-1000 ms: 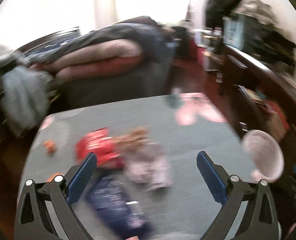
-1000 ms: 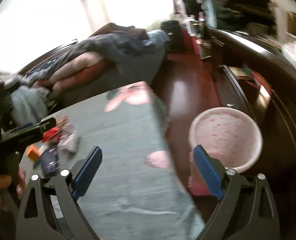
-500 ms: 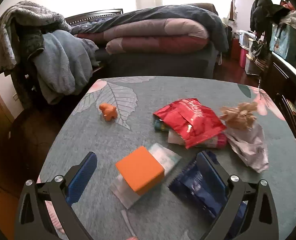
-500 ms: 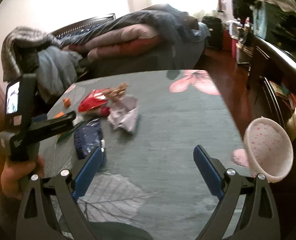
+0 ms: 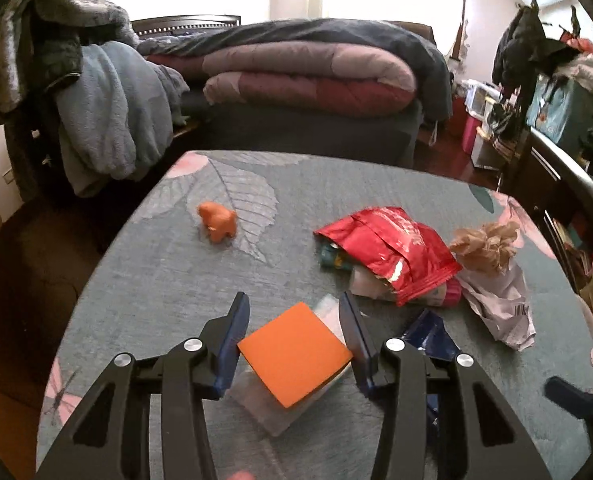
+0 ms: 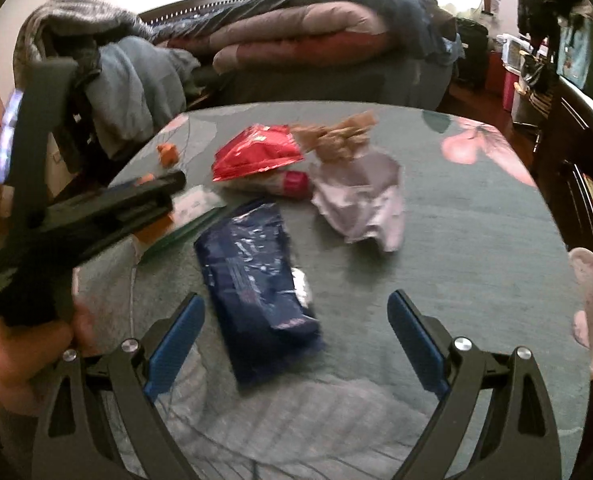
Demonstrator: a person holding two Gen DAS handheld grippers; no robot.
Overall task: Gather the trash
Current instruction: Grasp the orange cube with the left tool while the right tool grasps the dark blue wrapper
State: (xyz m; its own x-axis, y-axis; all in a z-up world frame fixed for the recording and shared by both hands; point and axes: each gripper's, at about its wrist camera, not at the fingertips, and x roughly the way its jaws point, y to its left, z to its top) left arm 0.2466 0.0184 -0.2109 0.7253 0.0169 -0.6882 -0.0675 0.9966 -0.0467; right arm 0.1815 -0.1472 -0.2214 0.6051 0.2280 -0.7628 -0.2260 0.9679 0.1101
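Orange block [image 5: 294, 354]: sits on a clear plastic packet [image 5: 274, 406] at the near left of the desk [image 5: 156, 280]; it looks like light foam or a pad of notes, with flat sides that suit a squeeze across its width.
Left gripper [image 5: 294, 328]: its jaws are closing with the orange block between them; the right pad looks to meet the block's corner, the left pad seems just short, so no firm hold yet.
Clear plastic packet: thin, floppy and slick; it may slide off or stay behind if only the block is pinched.
Right gripper [image 6: 296, 336]: jaws wide apart, empty, hovering over the near end of the blue wrapper [image 6: 256, 284].
Blue wrapper: glossy film, light and crinkly, lying flat in the middle of the desk; best pinched across its narrow width near an end seam, since the flat face gives little to catch.
Red bag [image 5: 388, 252]: foil-like, puffed, light; a crimped edge is the sure hold.
Crumpled paper [image 5: 500, 300]: soft, at the right of the pile, beside a brown wad [image 5: 484, 246]; any raised fold will do.
Pink bin [image 6: 590, 308]: only its rim shows past the right edge of the desk, probably where the trash goes.
Orange toy [image 5: 216, 222]: small and firm, apart from the pile; likely not trash.
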